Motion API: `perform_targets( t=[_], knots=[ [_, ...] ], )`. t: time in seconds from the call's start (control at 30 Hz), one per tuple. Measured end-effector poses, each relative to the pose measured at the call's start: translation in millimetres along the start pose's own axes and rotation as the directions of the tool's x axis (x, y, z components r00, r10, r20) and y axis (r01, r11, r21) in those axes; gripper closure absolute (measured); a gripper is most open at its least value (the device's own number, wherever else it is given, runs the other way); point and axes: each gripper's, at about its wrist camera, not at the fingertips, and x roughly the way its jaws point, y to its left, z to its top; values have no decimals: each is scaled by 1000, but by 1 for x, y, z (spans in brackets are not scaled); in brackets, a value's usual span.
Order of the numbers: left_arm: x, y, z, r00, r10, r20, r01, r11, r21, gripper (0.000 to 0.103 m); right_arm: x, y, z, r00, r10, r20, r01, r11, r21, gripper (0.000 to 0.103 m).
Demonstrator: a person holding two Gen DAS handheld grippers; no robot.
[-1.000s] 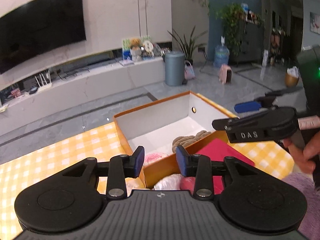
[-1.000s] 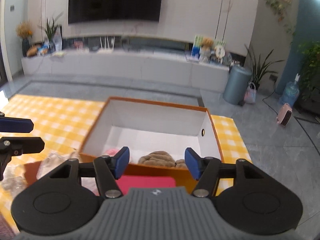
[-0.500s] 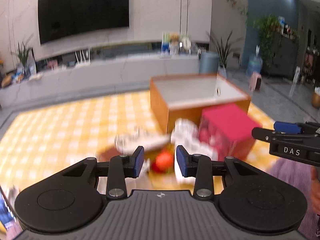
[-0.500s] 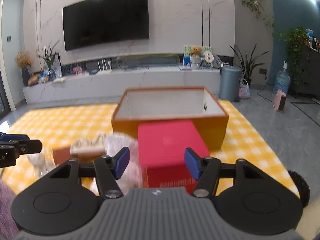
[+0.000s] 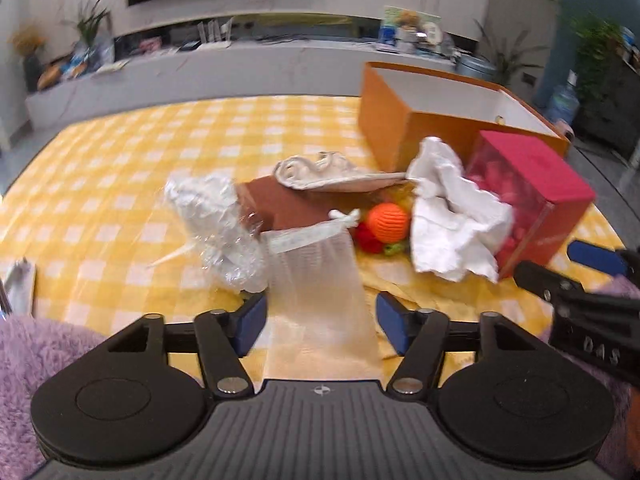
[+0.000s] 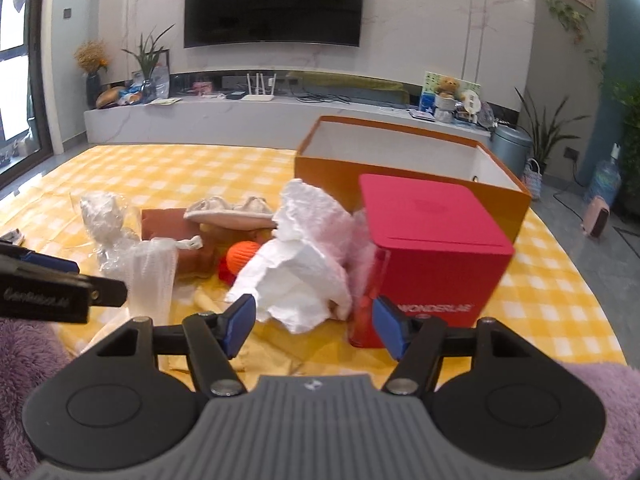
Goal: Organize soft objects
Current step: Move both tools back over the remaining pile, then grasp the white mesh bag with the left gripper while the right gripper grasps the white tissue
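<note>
While both jaws stand apart, we hold nothing.
The mesh pouch lies between our left hand-held gripper, just widened; crumpled white cloth lies ahead of our right hand-held gripper.

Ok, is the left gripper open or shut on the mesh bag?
Open: the left gripper has just widened; the mesh bag lies between unpressed pads.

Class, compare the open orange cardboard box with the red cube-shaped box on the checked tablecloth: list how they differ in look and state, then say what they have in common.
1. The open orange cardboard box has no lid on, showing white inner walls; the red cube-shaped box is closed on top.
2. The orange box is wider and longer; the red box is smaller and cube-like.
3. The orange box stands farther back; the red box stands in front of it, beside crumpled white paper.
Both stand upright on the yellow checked tablecloth.
</note>
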Motion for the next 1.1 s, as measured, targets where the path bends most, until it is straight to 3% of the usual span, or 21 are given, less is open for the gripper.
perform_targets(
  t=[0.2,0.53,0.57,0.63,0.67,0.7,0.73,0.8,0.93,1.1],
  knots=[
    [21,1,-5,999,-16,-33,16,1000,-9,24,17,11,5,1000,4,4,-4,1000,-17,39],
    [58,-5,-3,992,24,-124,-21,999,29,24,40,13,-3,999,0,-42,-2,999,-47,39],
    [60,-5,-3,991,20,-133,-16,999,31,28,41,14,-3,999,-3,-37,1,998,-56,39],
    [63,-4,-4,987,28,-160,-24,999,28,44,42,17,-3,1000,-14,-28,11,997,-79,39],
    [64,-3,-5,984,34,-174,-31,999,25,64,42,19,-3,1000,-18,-24,16,995,-95,39],
    [65,-2,-5,983,31,-180,-27,999,21,73,42,21,-4,1000,-21,-21,19,994,-111,38],
    [63,-2,-6,984,22,-178,-18,1000,22,75,42,23,-4,1000,-22,-18,20,992,-127,38],
    [56,-3,-10,988,14,-153,-8,999,40,96,43,26,-5,1000,-21,-15,19,988,-155,35],
    [40,-9,-14,996,-8,-87,15,997,76,102,52,31,-4,999,-37,-19,33,980,-194,30],
    [27,-3,-14,999,-24,-45,25,999,28,102,67,38,-1,999,-43,-16,39,974,-222,23]
  ],
)
